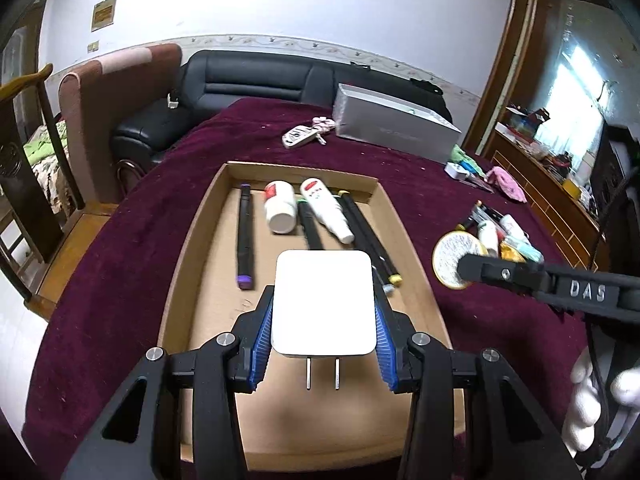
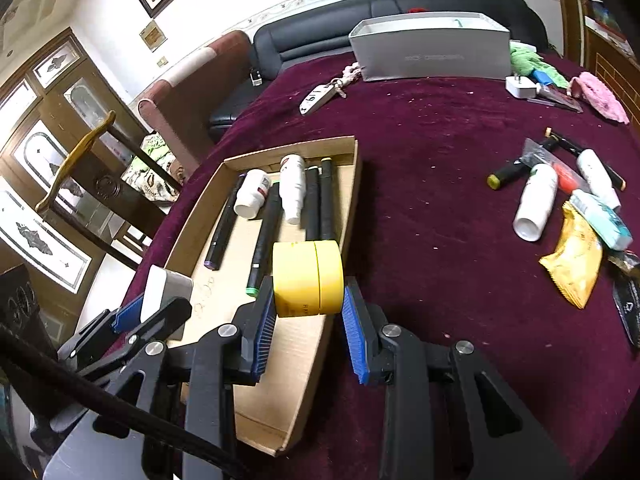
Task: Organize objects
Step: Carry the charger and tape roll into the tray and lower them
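The left gripper [image 1: 324, 312] was closed on a white charger [image 1: 325, 304], its blue pads pressing both sides and its two prongs pointing back toward the camera, above the near half of the cardboard tray [image 1: 188, 256]. The right gripper [image 2: 309, 308] held a yellow jar [image 2: 307, 278] between its pads, over the tray's right wall [image 2: 347, 216]. Ahead of both jaws, black markers [image 1: 245, 236] and two white bottles [image 1: 281, 206] lay in the tray's far end. Right of the jaws, loose bottles and a yellow packet [image 2: 574, 264] lay on the maroon cloth [image 2: 432, 184]; beyond stood a grey box [image 2: 432, 50] and black sofa [image 1: 248, 78]. The labels were too blurred to read.
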`<state>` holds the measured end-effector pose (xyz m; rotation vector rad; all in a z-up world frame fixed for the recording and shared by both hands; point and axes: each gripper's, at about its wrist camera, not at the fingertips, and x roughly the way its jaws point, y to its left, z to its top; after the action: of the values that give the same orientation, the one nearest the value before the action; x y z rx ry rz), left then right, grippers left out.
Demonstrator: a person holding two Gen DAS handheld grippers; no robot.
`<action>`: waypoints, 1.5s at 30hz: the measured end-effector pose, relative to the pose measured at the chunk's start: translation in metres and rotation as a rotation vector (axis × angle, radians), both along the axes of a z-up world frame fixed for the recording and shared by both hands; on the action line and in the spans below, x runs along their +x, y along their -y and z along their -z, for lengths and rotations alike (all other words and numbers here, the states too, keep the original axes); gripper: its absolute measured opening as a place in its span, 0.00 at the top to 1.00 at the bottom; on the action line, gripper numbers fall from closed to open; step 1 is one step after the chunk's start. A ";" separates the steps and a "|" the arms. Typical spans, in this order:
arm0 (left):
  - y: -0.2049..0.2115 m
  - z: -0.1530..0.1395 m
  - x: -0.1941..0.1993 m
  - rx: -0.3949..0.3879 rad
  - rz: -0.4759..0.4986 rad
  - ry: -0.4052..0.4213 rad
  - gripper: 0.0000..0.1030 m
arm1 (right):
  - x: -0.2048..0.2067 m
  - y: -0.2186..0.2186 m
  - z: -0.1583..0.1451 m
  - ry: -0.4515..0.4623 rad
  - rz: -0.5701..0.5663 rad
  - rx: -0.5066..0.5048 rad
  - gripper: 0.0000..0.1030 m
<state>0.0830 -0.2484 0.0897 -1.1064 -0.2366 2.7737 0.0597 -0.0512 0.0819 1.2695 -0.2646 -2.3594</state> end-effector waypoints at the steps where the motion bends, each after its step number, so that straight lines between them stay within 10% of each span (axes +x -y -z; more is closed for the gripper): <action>1: 0.005 -0.001 -0.004 0.006 -0.004 0.002 0.62 | -0.001 0.002 0.001 0.003 -0.002 -0.001 0.71; 45: 0.017 0.044 -0.112 -0.103 0.011 0.257 0.61 | -0.054 0.070 0.051 0.097 -0.112 0.032 0.70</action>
<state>-0.0292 -0.2656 0.0461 -1.4856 -0.1161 2.6550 0.0059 -0.1210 0.0309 1.3794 -0.1817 -2.2195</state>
